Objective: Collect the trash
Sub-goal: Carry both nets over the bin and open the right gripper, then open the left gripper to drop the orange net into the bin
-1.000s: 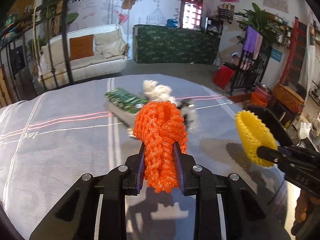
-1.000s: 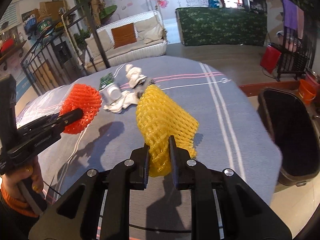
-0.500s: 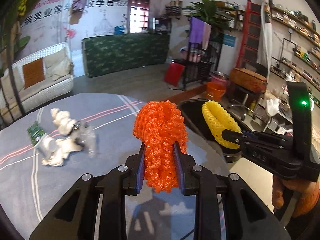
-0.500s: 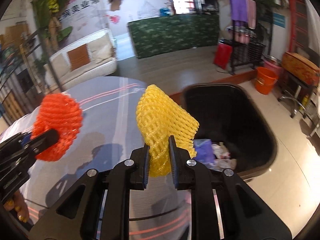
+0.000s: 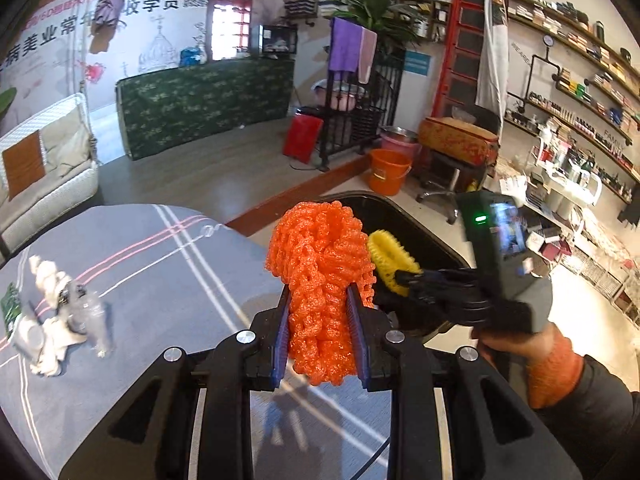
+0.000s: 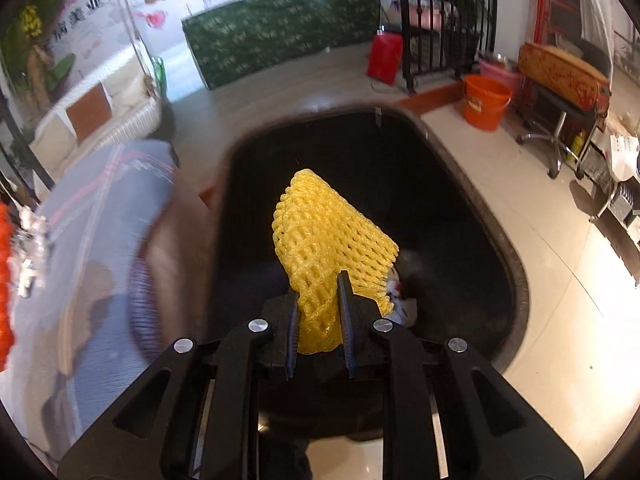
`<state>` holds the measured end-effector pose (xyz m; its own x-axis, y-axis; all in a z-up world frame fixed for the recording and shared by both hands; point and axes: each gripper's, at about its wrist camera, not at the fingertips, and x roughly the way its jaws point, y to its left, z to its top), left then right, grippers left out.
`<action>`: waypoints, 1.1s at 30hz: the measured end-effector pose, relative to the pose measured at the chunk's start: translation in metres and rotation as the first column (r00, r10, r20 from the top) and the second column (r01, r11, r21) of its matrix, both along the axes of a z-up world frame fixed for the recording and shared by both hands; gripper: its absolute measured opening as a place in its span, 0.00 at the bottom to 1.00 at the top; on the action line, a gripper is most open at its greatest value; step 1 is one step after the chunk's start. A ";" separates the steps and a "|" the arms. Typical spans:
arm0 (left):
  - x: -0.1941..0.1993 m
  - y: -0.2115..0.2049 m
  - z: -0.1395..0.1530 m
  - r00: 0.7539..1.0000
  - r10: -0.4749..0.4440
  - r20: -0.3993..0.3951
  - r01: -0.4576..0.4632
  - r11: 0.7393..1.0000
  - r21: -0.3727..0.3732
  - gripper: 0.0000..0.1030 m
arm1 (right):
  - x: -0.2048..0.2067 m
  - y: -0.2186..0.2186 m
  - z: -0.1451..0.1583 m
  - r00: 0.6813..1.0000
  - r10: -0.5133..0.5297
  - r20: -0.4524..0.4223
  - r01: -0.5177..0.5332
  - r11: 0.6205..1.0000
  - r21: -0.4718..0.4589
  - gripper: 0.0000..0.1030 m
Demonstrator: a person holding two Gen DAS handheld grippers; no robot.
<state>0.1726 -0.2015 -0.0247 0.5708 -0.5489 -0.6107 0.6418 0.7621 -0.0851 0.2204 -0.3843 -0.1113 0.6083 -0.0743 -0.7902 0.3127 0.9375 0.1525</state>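
The left tongs (image 5: 320, 332) clamp an orange foam fruit net (image 5: 320, 276), bunched between their blue pads. The right tongs (image 6: 319, 316) pinch a yellow foam fruit net (image 6: 332, 240) directly above the black trash bin (image 6: 516, 276) below and ahead of them. Crumpled tissues (image 5: 48, 320) lie on the striped tabletop (image 5: 160, 280), far left of the left tongs.

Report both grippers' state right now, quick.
Left gripper: shut on the orange foam mesh fruit sleeve.
Right gripper: shut on the yellow foam mesh fruit sleeve, over the black trash bin.
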 end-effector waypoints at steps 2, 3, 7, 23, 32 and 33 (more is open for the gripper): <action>0.003 -0.006 -0.002 1.000 -0.013 -0.010 0.013 1.000 0.007 0.26 | 0.005 -0.004 -0.009 1.000 -0.005 -0.016 0.005 1.000 0.003 0.18; 0.004 -0.009 -0.004 1.000 -0.021 -0.018 0.022 1.000 0.011 0.26 | 0.007 -0.005 -0.013 1.000 -0.002 -0.026 0.002 1.000 0.004 0.18; 0.007 -0.020 -0.008 0.999 -0.046 -0.026 0.047 0.998 0.029 0.26 | 0.011 -0.010 -0.021 0.999 -0.011 -0.039 0.012 1.000 0.009 0.25; 0.035 -0.076 -0.020 0.989 -0.122 -0.086 0.129 0.988 0.089 0.26 | -0.040 -0.002 0.009 0.996 -0.064 0.068 0.067 0.997 -0.039 0.51; 0.049 -0.118 -0.043 0.968 -0.175 -0.179 0.202 0.968 0.148 0.26 | -0.094 -0.013 0.037 0.983 -0.116 0.141 0.127 0.989 -0.074 0.56; 0.050 -0.121 -0.046 0.965 -0.176 -0.193 0.206 0.967 0.150 0.26 | -0.100 -0.015 0.038 0.981 -0.132 0.145 0.143 0.987 -0.069 0.56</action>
